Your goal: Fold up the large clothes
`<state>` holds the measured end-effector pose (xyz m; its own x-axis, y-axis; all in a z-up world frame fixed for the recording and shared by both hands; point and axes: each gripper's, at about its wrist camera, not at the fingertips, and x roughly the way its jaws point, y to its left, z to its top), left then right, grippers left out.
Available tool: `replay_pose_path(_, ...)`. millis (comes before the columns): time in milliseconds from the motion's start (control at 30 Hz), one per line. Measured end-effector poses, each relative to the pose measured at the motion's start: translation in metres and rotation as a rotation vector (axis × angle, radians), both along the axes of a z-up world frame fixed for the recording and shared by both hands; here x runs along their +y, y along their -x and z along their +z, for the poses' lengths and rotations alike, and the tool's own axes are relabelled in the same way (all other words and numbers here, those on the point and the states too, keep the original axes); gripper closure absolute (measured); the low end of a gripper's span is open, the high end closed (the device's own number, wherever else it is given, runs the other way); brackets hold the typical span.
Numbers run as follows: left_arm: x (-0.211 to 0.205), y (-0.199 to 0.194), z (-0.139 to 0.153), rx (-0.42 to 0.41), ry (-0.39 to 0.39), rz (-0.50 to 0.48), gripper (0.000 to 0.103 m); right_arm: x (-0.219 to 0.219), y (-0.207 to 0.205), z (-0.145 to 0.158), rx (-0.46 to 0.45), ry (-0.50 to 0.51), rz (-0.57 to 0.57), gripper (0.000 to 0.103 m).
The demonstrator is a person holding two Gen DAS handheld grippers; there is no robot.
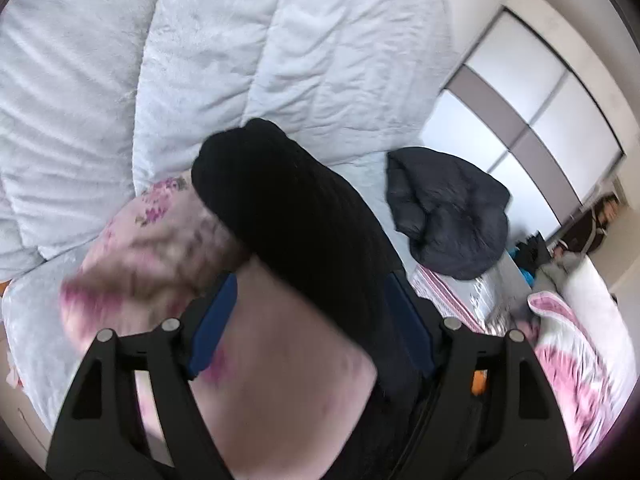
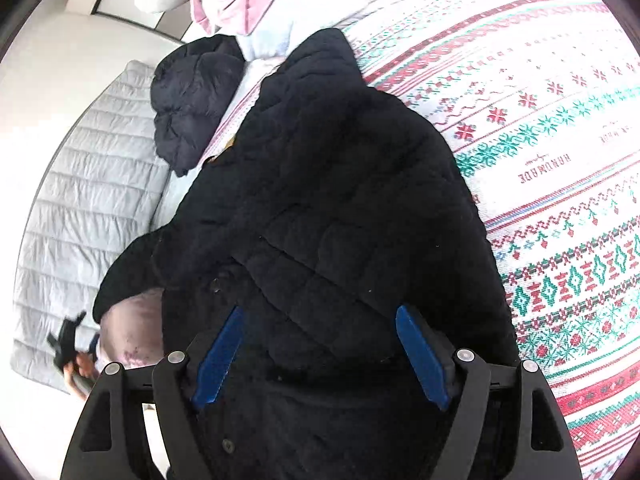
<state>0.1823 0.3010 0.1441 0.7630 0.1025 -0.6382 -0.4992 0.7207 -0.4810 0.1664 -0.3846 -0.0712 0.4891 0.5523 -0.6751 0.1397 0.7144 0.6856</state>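
With both the left gripper (image 1: 312,332) and right gripper (image 2: 320,356) spread wide and gripping nothing, the black quilted jacket (image 2: 320,184) on the patterned bed cover (image 2: 560,140) could slump unfolded.

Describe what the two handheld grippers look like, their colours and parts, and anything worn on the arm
Both grippers match: the left gripper and right gripper each have a matte black angular frame with triangular cut-outs, round silver pivot pins, and two flat blue fingers. A small orange part shows on the left gripper's frame. A pale pink floral sleeve shows in the left wrist view.
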Motion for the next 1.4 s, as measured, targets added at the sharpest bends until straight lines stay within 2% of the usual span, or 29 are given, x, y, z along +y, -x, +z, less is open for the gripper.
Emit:
replay_pose_path(133, 0.027, -0.042, -0.02, 0.091, 0.143, 0.019, 0.026, 0.003, 0.004, 0.0, -0.012, -0.05, 0.007, 0.023)
replay_pose_path(200, 0.032, -0.052, -0.03, 0.083, 0.185, 0.048, 0.026, 0.004, 0.007, 0.001, -0.022, -0.046, 0.01, 0.023)
replay_pose_path(233, 0.03, -0.056, -0.032, 0.075, 0.179, 0.061, 0.028, 0.004, 0.005, 0.002, -0.025, -0.05, 0.009, 0.023)
replay_pose_path(267, 0.028, -0.058, -0.034, 0.072, 0.164, 0.072, 0.04, 0.003, 0.006, 0.003, -0.025, -0.055, 0.008, 0.023)
replay_pose_path(367, 0.023, -0.061, -0.031, 0.043, 0.133, 0.119, 0.056, -0.001, 0.005, 0.003, -0.022, -0.07, 0.003, 0.023)
replay_pose_path(433, 0.017, -0.059, -0.023, 0.013, 0.118, 0.162, 0.064, -0.003, 0.005, 0.006, -0.028, -0.069, -0.001, 0.023)
replay_pose_path(500, 0.012, -0.06, -0.012, -0.015, 0.119, 0.181, 0.067, -0.006, 0.007, 0.006, -0.031, -0.064, -0.006, 0.023)
replay_pose_path(600, -0.007, -0.056, 0.013, -0.082, 0.107, 0.179, 0.073, -0.011, 0.009, 0.006, -0.03, -0.07, -0.018, 0.023)
replay_pose_path(633, -0.017, -0.055, 0.024, -0.117, 0.092, 0.166, 0.079, -0.012, 0.009, 0.006, -0.029, -0.073, -0.021, 0.023)
replay_pose_path(667, -0.028, -0.055, 0.032, -0.154, 0.074, 0.143, 0.084, -0.012, 0.009, 0.006, -0.029, -0.073, -0.022, 0.023)
replay_pose_path(767, -0.073, -0.054, 0.062, -0.231, -0.033, 0.064, 0.087, -0.009, 0.01, 0.005, -0.026, -0.071, -0.015, 0.023)
replay_pose_path(800, -0.091, -0.056, 0.069, -0.252, -0.047, 0.003, 0.087, -0.009, 0.01, 0.005, -0.024, -0.071, -0.012, 0.023)
replay_pose_path(933, -0.149, -0.067, 0.079, -0.281, -0.043, -0.155, 0.088, -0.006, 0.01, 0.005, -0.024, -0.073, -0.007, 0.023)
replay_pose_path(1033, -0.206, -0.07, 0.085, -0.303, -0.123, -0.273, 0.088, -0.005, 0.012, 0.007, -0.035, -0.067, -0.003, 0.023)
replay_pose_path(1100, -0.24, -0.073, 0.086, -0.315, -0.147, -0.351, 0.088, -0.003, 0.013, 0.009, -0.04, -0.06, 0.0, 0.023)
replay_pose_path(1167, -0.278, -0.077, 0.079, -0.319, -0.127, -0.447, 0.088, -0.002, 0.013, 0.009, -0.041, -0.056, 0.001, 0.023)
replay_pose_path(1267, -0.336, -0.089, 0.058, -0.266, -0.073, -0.587, 0.088, -0.003, 0.013, 0.009, -0.044, -0.052, 0.006, 0.023)
replay_pose_path(1333, -0.373, -0.096, 0.033, -0.22, -0.065, -0.671, 0.086, -0.007, 0.013, 0.009, -0.047, -0.03, -0.008, 0.023)
replay_pose_path(1400, -0.413, -0.1, -0.007, -0.15, -0.049, -0.75, 0.083, -0.011, 0.013, 0.009, -0.049, -0.01, -0.019, 0.023)
